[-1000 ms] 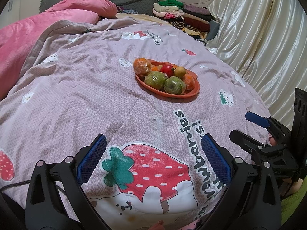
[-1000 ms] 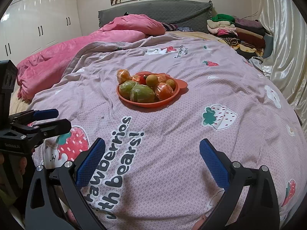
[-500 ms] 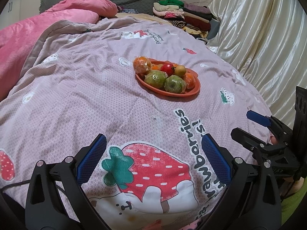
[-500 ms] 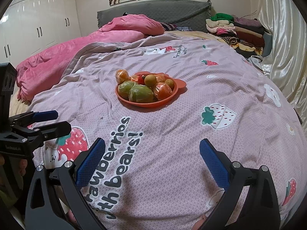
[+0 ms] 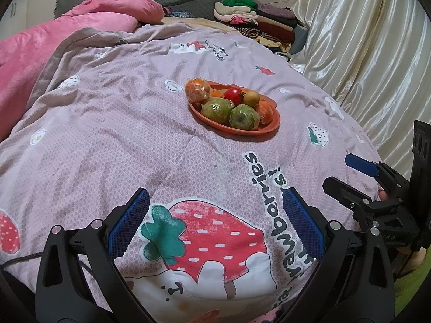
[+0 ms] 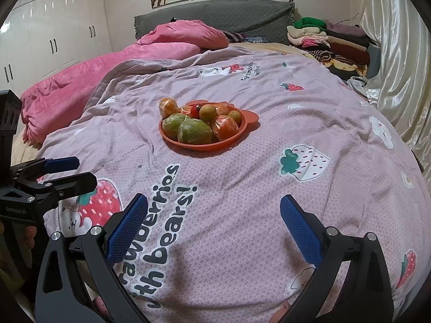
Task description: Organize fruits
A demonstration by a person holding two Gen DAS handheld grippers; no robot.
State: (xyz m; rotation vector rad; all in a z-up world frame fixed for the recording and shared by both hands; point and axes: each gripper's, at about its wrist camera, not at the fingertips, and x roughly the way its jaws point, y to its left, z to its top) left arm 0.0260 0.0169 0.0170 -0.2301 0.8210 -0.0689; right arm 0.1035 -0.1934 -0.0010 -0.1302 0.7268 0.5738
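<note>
An orange plate sits mid-bed with several fruits on it: two wrapped green ones, wrapped oranges, a red tomato and small brownish fruits. My left gripper is open and empty, low over the strawberry print, well short of the plate. My right gripper is open and empty, also near the bed's front edge. Each gripper shows in the other's view, the right one and the left one.
The bed is covered by a mauve strawberry-print quilt. A pink duvet lies at far left. Folded clothes are stacked at the headboard. Shiny curtains run along the right.
Both grippers have drifted slightly; the plate sits a little lower and nearer in both views. Both stay open and empty.
</note>
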